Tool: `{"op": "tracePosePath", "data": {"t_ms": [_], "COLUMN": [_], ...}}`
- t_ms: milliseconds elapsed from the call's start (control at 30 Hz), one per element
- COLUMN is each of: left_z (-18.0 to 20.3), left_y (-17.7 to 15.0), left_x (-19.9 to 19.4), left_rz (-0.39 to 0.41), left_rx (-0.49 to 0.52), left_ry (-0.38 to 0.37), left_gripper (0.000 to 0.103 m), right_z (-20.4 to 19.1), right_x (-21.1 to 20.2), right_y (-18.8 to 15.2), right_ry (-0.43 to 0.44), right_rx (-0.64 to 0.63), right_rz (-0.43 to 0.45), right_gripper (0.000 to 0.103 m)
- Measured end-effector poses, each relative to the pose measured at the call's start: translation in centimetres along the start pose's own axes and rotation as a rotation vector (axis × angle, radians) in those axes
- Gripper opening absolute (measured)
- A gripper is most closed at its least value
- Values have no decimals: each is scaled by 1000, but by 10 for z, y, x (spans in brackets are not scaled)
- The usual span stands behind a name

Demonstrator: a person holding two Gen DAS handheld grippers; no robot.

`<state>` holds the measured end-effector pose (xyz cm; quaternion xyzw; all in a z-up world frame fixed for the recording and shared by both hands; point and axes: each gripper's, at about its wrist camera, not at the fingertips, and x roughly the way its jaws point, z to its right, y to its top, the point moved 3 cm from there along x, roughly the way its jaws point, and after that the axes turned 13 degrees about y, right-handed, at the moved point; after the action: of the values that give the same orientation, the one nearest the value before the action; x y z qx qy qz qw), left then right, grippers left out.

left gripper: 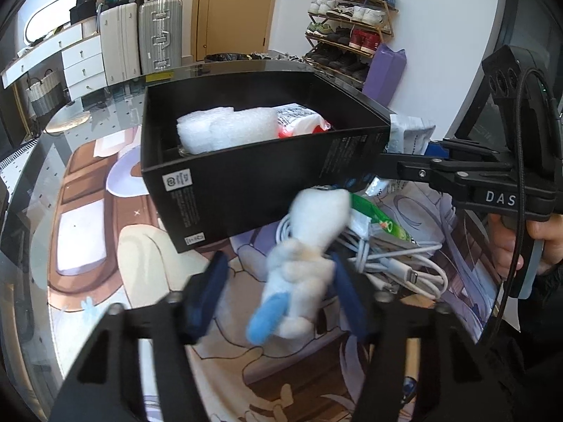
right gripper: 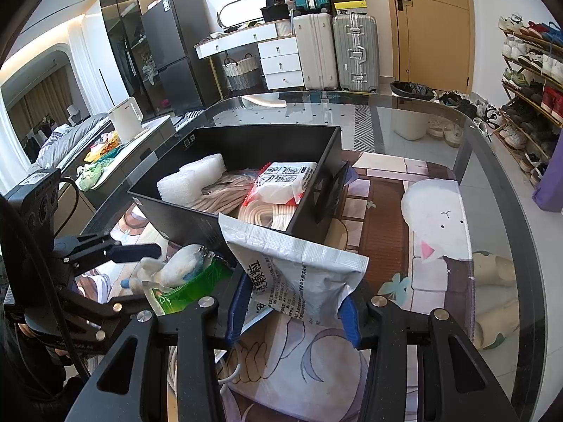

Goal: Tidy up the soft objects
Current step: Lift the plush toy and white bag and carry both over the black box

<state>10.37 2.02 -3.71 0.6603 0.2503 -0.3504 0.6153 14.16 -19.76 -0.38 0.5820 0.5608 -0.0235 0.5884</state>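
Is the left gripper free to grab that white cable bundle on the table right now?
Probably not yet. The left gripper has a white plush toy between its fingers, so it would have to drop that first. The cable bundle lies just beyond, uncovered on the table.

This is a home. A shoe rack [right gripper: 535,70] full of shoes stands by a yellow door [right gripper: 434,24]. Suitcases [right gripper: 337,52] wait near white drawers [right gripper: 281,59]. There is a tall fridge [right gripper: 176,56] and a bed [right gripper: 67,140] too.
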Motion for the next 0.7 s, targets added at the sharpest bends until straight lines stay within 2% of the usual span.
{"op": "tracePosePath", "data": {"t_ms": [33, 133, 533, 700], "left_z": [0, 2, -2, -7], "left_y": [0, 2, 1, 4], "left_x": [-1, -7, -18, -26], "left_rz": [1, 16, 41, 62], "left_rx": [6, 35, 55, 45], "left_ry": [-6, -4, 5, 2], "left_gripper": [39, 31, 28, 28], "right_z": [0, 0, -2, -4], "right_x": [-1, 0, -4, -11], "right_y": [0, 0, 3, 9], "right_ry": [-1, -1, 1, 31], "right_rx": [0, 0, -2, 4], "right_rz": [1, 2, 10, 29], "right_gripper": [45, 45, 45, 45]}}
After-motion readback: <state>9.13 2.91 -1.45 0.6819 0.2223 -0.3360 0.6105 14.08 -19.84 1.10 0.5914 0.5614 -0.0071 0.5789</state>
